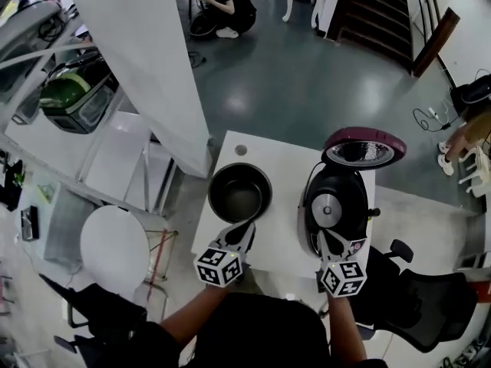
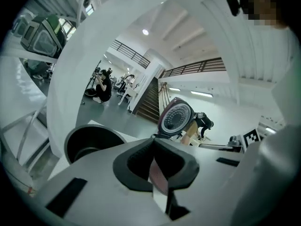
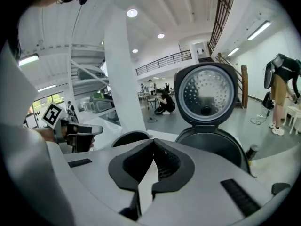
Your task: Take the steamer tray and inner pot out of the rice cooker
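Observation:
The black inner pot (image 1: 239, 192) stands on the left half of the white table (image 1: 280, 159), outside the rice cooker (image 1: 334, 202). The cooker's maroon lid (image 1: 363, 148) is up, and a round silvery plate shows at the bottom of its dark cavity. I cannot pick out a steamer tray. My left gripper (image 1: 247, 228) hangs just in front of the pot, shut and empty. In front of the cooker my right gripper (image 1: 326, 240) is also shut with nothing in it. The left gripper view shows the pot (image 2: 89, 142) and lid (image 2: 176, 117); the right gripper view shows the cooker (image 3: 214, 145) and pot (image 3: 131, 138).
A wide white pillar (image 1: 138, 60) rises left of the table. A round white stool (image 1: 115, 244) stands near left, a black office chair (image 1: 430, 297) near right. Shelving with a green-black appliance (image 1: 77, 94) is at far left. A person (image 1: 226, 6) crouches on the floor beyond.

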{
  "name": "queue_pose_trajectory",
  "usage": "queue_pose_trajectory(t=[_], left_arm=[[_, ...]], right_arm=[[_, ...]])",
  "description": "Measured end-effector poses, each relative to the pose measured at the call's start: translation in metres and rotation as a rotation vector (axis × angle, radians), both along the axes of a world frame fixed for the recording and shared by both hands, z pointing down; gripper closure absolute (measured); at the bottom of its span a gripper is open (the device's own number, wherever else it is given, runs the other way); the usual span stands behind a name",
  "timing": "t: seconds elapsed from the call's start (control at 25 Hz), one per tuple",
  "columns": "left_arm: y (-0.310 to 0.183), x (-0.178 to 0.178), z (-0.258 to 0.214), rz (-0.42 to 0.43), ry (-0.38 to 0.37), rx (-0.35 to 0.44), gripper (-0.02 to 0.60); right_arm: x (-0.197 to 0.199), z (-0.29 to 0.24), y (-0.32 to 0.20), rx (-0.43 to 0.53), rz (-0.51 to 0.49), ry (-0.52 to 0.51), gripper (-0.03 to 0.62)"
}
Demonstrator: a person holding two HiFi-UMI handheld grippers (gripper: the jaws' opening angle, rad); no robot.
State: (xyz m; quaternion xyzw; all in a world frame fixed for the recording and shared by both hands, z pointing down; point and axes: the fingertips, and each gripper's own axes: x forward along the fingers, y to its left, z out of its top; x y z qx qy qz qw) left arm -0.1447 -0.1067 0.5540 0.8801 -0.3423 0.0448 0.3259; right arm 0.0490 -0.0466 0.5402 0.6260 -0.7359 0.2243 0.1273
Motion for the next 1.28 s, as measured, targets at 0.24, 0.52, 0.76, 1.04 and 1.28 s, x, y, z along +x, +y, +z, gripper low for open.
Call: queue_pose_trajectory(t=[0.24,0.52,0.76,1.04,1.28], left_arm=[[0.112,0.061,-0.025,-0.039,0.006,0.079,0.577],[0.225,0.077,-0.035,-0.141,-0.122,0.204,0.577],[0.289,0.088,-0.048,-0.124,-0.195,0.267,0.577],[0.283,0.088,-0.072,-0.126,-0.179,0.355,0.577],[0.276,0.086,-0.097,-0.128,-0.179,0.378,0.577]], right_arm=[[0.071,-0.016,0.117,0.082,0.022,-0.015,0.594],[0.107,-0.029,0.22,0.142,-0.038,0.055,0.594],[0.1,-0.039,0.268,0.131,-0.056,-0.007,0.594],[0.116,-0.064,0.271,0.205,0.016,0.064,0.593],[0.127,-0.082,0.28,0.225,0.101,0.138,0.592]])
